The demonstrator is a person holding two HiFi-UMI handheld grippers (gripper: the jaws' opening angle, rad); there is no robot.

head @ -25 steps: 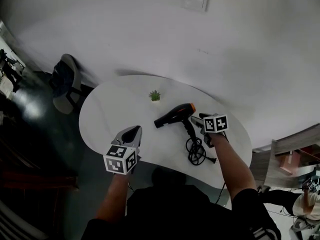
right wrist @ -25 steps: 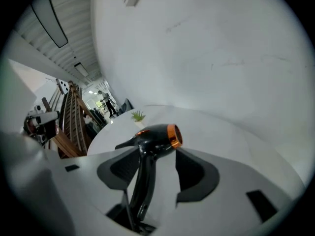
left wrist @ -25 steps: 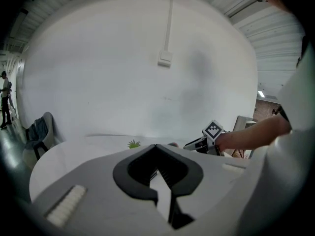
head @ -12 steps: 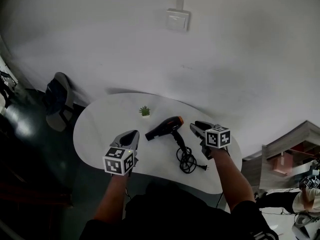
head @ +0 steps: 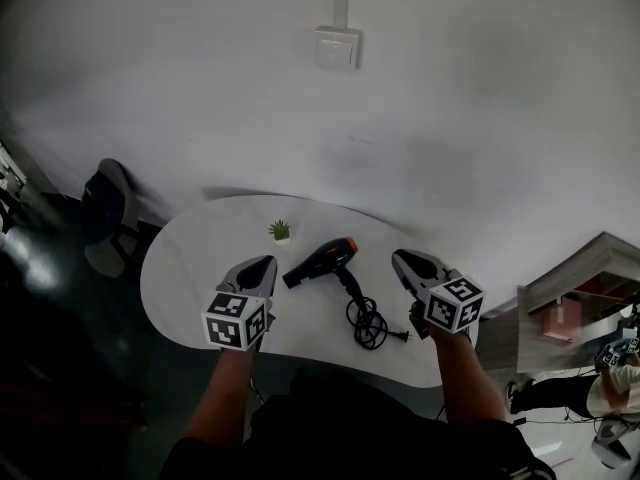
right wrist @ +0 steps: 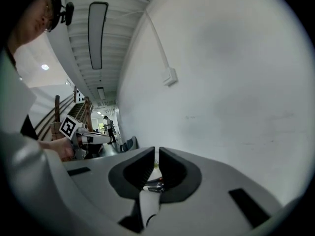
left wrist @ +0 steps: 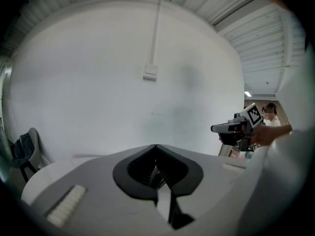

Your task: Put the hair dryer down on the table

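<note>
The black hair dryer point(head: 320, 262) with its orange nozzle end lies on the white oval table point(head: 185, 273). Its cord point(head: 368, 323) is coiled beside it. No gripper touches it. My left gripper point(head: 258, 266) hovers left of the dryer, and its jaws point(left wrist: 155, 146) meet at the tips with nothing in them. Right of the dryer and well above the table is my right gripper point(head: 405, 258). Its jaws point(right wrist: 156, 151) have just been closing to a thin slit, with nothing between them. Each gripper view shows the other gripper, the right gripper point(left wrist: 236, 129) and the left gripper point(right wrist: 83, 132).
A small green plant point(head: 280, 230) stands at the table's far side. A chair with a dark bag point(head: 100, 213) is left of the table. A wall box point(head: 335, 46) is on the white wall. Wooden furniture point(head: 585, 278) stands at the right.
Both hands have risen away from the table, the right one much more. The right gripper's jaws went from wide open beside the dryer's handle to nearly closed. The dryer stays lying on the table.
</note>
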